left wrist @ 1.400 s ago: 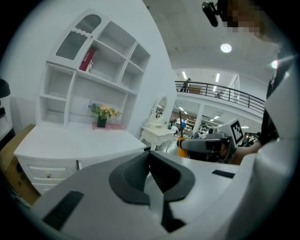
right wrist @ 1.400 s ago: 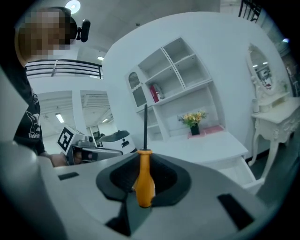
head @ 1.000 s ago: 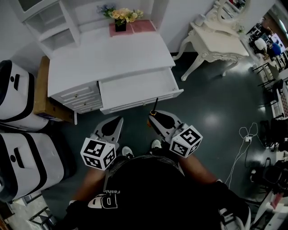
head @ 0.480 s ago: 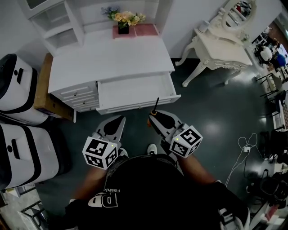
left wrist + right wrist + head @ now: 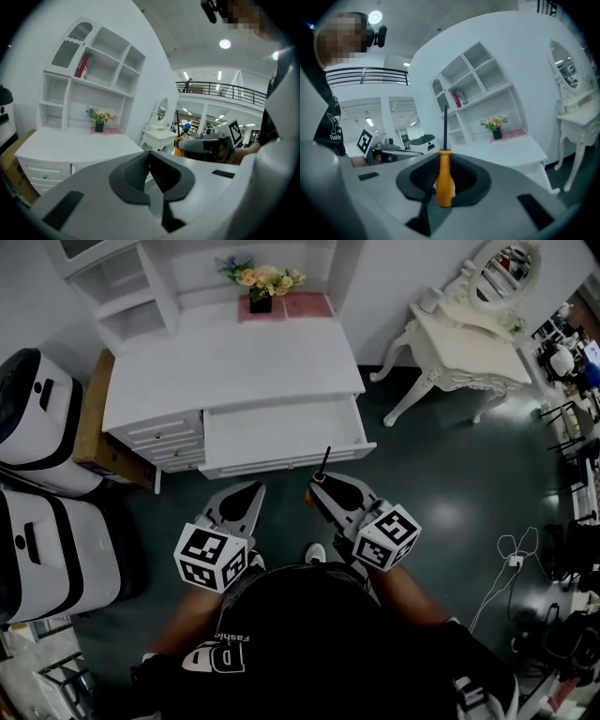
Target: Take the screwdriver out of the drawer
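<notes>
Orange-handled screwdriver sits clamped in the right tool, dark shaft pointing up, just off the front edge of the white counter and clear of the open drawer. Beside it the left tool, pads pressed together on nothing, hovers before the counter's front-left corner, near the small drawers.

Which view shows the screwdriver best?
Right gripper view: the screwdriver sits dead centre, its orange handle clamped in the right gripper, black shaft upright. The head view shows it small, in front of the open drawer. The left gripper view catches only a sliver of it.
</notes>
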A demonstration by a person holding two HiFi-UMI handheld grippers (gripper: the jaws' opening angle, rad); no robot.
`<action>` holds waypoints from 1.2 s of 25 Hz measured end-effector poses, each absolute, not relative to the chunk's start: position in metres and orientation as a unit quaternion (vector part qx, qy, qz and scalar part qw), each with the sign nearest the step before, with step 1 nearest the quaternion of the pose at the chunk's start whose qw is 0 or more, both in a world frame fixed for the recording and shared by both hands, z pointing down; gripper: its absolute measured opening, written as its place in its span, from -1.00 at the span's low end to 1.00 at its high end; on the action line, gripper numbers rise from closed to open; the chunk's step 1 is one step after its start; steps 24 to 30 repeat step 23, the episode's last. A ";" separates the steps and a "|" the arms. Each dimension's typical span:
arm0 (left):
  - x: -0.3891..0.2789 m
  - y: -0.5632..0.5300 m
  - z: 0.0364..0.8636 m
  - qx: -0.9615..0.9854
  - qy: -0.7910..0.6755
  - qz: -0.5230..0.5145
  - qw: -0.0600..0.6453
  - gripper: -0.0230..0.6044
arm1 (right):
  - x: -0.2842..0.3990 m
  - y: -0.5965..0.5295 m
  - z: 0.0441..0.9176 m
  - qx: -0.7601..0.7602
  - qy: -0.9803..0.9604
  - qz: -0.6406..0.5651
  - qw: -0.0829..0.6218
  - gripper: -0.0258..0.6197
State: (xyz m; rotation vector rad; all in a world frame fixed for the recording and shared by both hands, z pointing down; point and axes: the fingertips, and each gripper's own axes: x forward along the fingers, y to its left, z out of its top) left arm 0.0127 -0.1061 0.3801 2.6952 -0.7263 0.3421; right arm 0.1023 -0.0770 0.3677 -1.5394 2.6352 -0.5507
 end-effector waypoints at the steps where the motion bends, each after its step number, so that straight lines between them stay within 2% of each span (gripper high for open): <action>1: 0.013 -0.106 0.380 0.945 -0.255 0.121 0.163 -0.88 | 0.102 -0.077 0.368 -0.495 0.850 -0.177 0.020 -0.69; 30: 0.010 -0.109 0.378 0.946 -0.256 0.121 0.158 -0.88 | 0.104 -0.079 0.365 -0.499 0.847 -0.181 0.027 -0.69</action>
